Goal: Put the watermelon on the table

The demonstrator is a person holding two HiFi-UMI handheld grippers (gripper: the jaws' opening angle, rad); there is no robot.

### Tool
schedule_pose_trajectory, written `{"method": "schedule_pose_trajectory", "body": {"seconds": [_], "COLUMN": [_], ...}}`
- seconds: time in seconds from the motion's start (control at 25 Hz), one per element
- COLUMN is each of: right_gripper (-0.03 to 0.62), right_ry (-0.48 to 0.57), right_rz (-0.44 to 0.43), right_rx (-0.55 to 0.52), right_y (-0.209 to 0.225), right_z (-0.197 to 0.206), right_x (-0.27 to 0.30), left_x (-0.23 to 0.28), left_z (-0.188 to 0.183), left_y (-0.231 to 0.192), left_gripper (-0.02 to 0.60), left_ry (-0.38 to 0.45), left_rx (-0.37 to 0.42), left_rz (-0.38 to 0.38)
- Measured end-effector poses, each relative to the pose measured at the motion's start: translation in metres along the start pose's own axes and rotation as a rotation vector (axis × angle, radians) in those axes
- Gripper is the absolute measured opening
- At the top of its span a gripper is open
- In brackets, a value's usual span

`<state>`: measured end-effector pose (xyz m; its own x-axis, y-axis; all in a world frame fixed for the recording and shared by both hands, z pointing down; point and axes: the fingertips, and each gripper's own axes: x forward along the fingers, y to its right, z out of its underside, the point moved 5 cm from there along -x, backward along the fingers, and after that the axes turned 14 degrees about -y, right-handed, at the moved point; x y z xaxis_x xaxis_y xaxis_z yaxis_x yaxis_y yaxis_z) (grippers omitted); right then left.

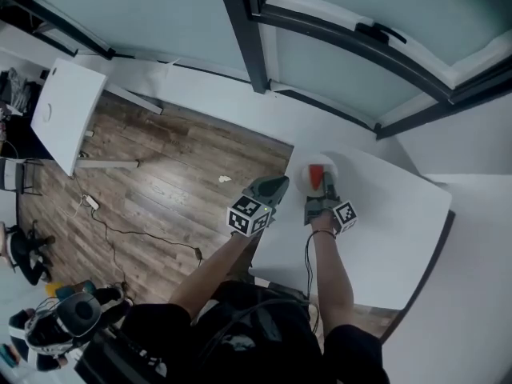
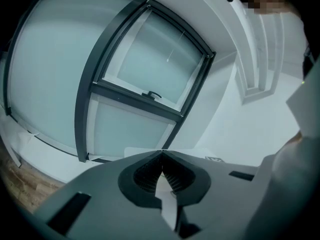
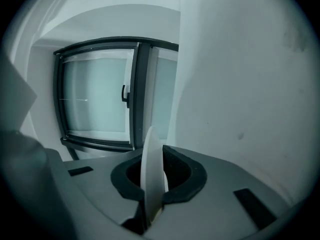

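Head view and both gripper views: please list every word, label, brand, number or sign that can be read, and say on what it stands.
Readable text: none in any view.
Left marker cube: black and white square patterns only, no letters or numbers.
Right marker cube: the same, patterns only.
Plate, watermelon, table: no print shows on them.

Both forearms reach forward side by side, left gripper [image 1: 276, 184] jaws closed tip to tip on nothing, right gripper [image 1: 326, 184] jaws clamped on the thin edge of a plate [image 3: 151, 171].
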<state>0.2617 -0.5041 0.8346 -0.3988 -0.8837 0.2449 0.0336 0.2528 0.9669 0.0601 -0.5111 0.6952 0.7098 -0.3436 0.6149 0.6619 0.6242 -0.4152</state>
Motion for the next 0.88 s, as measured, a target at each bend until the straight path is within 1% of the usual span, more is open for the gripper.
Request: {"method": "schedule_pose_trajectory", "body": {"seconds": [0.12, 0.24, 0.32, 0.4, 0.44, 0.52, 0.64, 0.68, 0.8, 0.88], "right_gripper": [0.025, 0.025, 0.025, 0.025, 0.025, 0.025, 0.052, 0.062, 0.106, 0.132], "right_ry": [0.014, 0.016, 0.032, 0.036, 0.032, 0.008, -0.056, -0.080, -0.169, -0.222], "right_rz": [0.048, 0.092, 0.097, 0.134, 0.174, 0.286, 0.486, 0.539, 0.648, 0.729], "right_rx": [-0.015, -0.039, -0.052, -0.078, -0.097, -0.161, -0.346, -0.409, -0.555, -0.667], "right_y": [0.002, 0.005, 0.003, -0.001, -0.003, -0.006, -0.011, -0.013, -0.014, -0.012], "right_z": [-0.017, -0.024, -0.031, -0.041, -0.045, -0.052, -0.055, -0.055, -0.056, -0.057], "right_x": [0.030, 0.052, 0.060, 0.069, 0.073, 0.079, 0.086, 0.086, 0.081, 0.069], "left_x": [0.007, 0.004, -0.001, -0.003, -0.003, -0.003, -0.001, -0.001, -0.003, -0.007], "left_z": [-0.007, -0.002, 0.002, 0.003, 0.003, 0.007, 0.012, 0.013, 0.014, 0.014], "left_y": [-0.012, -0.022, -0.022, -0.020, -0.018, -0.013, -0.004, -0.001, 0.010, 0.016], "left_gripper": [0.003, 0.003, 0.003, 0.003, 0.003, 0.003, 0.003, 0.003, 0.003, 0.003], "left_ry": [-0.003, -0.014, -0.020, -0.016, -0.015, -0.016, -0.022, -0.023, -0.018, -0.020], "left_rx": [-0.010, -0.042, -0.067, -0.082, -0.085, -0.089, -0.093, -0.094, -0.089, -0.070], "left_rz": [0.004, 0.008, 0.031, 0.064, 0.077, 0.096, 0.125, 0.136, 0.161, 0.160]}}
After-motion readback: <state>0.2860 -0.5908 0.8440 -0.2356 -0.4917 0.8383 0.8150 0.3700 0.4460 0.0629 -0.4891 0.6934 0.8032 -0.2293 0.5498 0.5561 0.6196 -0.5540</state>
